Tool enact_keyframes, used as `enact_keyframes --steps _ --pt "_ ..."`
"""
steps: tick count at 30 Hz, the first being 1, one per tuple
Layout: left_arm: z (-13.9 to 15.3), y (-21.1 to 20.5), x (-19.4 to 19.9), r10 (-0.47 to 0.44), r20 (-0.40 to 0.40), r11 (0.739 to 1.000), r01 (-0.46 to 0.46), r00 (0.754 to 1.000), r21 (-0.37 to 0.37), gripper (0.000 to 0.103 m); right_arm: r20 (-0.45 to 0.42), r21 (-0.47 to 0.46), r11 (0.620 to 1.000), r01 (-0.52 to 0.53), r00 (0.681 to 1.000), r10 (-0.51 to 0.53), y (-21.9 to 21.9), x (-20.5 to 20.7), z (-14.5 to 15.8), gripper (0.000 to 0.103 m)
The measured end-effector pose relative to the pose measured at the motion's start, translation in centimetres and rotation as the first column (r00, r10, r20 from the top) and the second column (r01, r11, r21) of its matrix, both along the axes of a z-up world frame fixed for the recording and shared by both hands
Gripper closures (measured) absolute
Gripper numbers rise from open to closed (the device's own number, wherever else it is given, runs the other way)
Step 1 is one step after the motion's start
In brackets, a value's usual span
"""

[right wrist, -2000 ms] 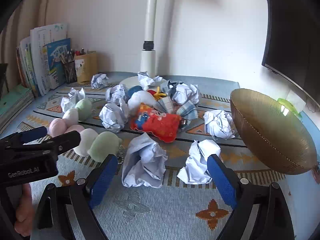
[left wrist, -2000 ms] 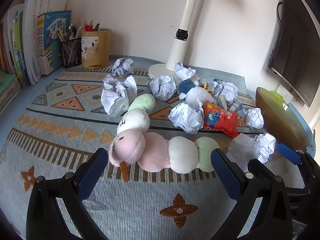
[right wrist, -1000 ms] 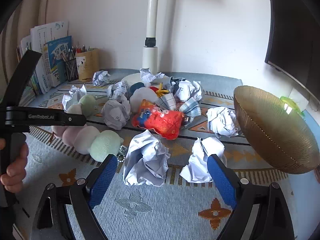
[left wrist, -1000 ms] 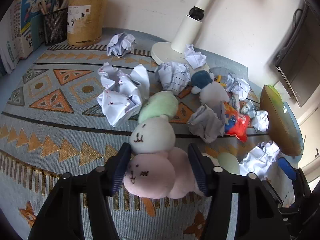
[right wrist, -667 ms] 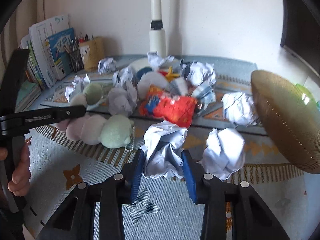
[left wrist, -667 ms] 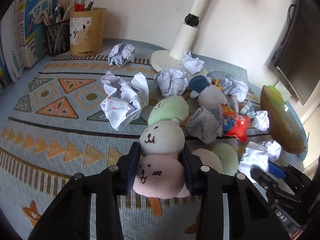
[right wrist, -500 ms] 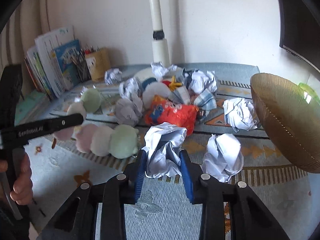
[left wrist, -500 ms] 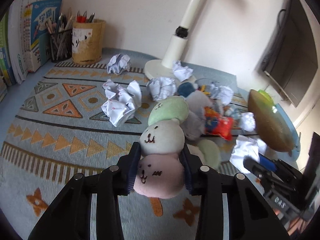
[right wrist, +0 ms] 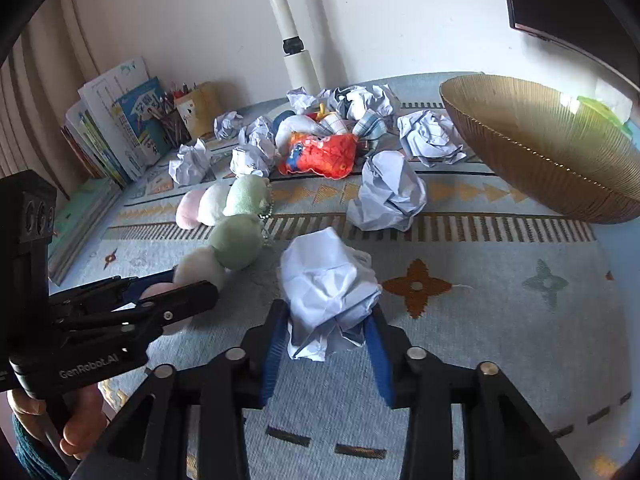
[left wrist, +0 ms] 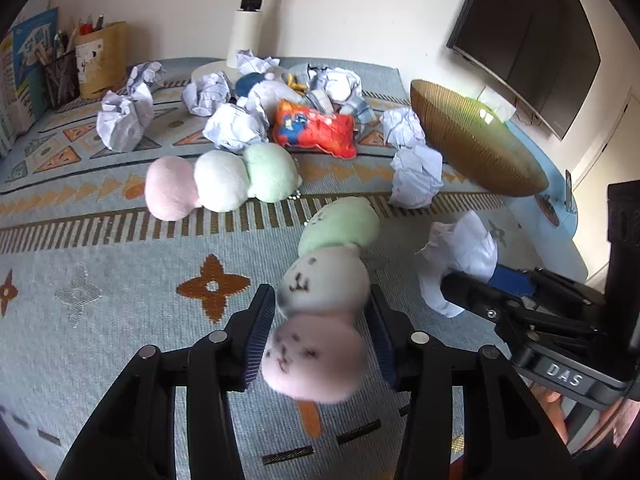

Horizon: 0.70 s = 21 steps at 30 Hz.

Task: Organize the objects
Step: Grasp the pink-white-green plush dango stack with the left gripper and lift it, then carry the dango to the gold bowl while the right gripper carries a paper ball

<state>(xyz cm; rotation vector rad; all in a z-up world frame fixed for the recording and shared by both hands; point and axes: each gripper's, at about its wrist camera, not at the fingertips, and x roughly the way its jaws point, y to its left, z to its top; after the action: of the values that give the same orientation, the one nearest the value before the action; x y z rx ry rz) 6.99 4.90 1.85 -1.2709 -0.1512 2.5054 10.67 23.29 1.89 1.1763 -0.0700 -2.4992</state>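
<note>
A patterned blue-grey cloth (left wrist: 100,280) covers the counter under a white wall, with a lamp post (left wrist: 250,12) and a dark screen (left wrist: 528,36) behind. In the left wrist view, the left hand-held gripper (left wrist: 320,336) clamps the pink end of a plush skewer toy (left wrist: 324,280), whose white and green balls stick out ahead, lifted off the cloth; its jaws have just eased out slightly, the toy between them. A second plush skewer (left wrist: 220,184) lies beyond, beside crumpled paper balls (left wrist: 236,126), a red pouch (left wrist: 316,128) and a gold bowl (left wrist: 472,140) tipped on its side. Only this view shows the toy's drawn faces.

In the right wrist view, the right hand-held gripper (right wrist: 326,344) holds a paper wad (right wrist: 328,288) narrowly between its blue pads; its jaws have just opened a little around it. Only here do the books (right wrist: 120,128) and pencil cup (right wrist: 196,112) at the left, and the bowl's ribbed inside, show clearly.

The risks, as I judge them: the long toy may swing or slip from a grip on its end, the light wad may drop if the jaws loosen, and the two grippers are close enough to knock together.
</note>
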Motion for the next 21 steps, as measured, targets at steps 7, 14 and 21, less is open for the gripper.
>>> enact_keyframes --steps 7,14,21 --pt "-0.5 0.7 0.1 0.008 -0.021 0.997 -0.009 1.000 -0.081 0.028 0.006 -0.042 0.999 0.028 1.000 -0.028 0.9 -0.3 0.1 0.037" --pt "-0.7 0.5 0.6 0.006 -0.021 1.000 -0.005 1.000 0.016 0.056 0.047 -0.082 0.996 0.016 0.999 -0.012 -0.3 -0.9 -0.7 0.040" --pt "1.9 1.7 1.8 0.001 -0.084 0.999 0.003 0.996 0.041 0.061 -0.031 -0.131 0.991 0.034 0.999 -0.039 1.6 0.4 1.5 0.070"
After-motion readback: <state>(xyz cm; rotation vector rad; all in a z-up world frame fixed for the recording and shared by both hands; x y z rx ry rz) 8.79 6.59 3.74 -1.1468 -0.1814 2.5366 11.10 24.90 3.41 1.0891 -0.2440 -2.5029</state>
